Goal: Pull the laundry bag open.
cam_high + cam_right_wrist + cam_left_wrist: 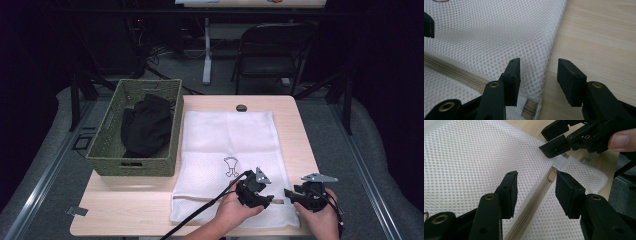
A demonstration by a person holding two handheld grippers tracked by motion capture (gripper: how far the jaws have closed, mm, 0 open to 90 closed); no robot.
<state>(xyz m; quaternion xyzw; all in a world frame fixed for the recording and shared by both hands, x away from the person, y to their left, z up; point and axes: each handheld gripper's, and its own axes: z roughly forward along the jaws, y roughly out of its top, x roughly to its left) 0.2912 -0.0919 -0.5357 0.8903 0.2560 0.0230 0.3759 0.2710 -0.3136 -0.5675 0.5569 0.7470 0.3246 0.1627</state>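
Two hand-held grippers [267, 199] [291, 195] hover open, holding nothing, over the mesh bag [227, 145] beside the green basket [107, 145].

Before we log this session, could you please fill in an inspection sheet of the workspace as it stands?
Surface: light wooden table, level, bare wood at its near left.
Job's things: white mesh laundry bag lying flat; its zipper runs along the near edge, the slider close to the right end.
Clutter: green woven basket holding black clothing; small dark object at the far edge.
Grippers: left gripper open, straddling the zipper by the slider; right gripper open over the bag's right edge.
Cables: black cable trailing from the left gripper across the bag.
Surroundings: folding chair behind the table.
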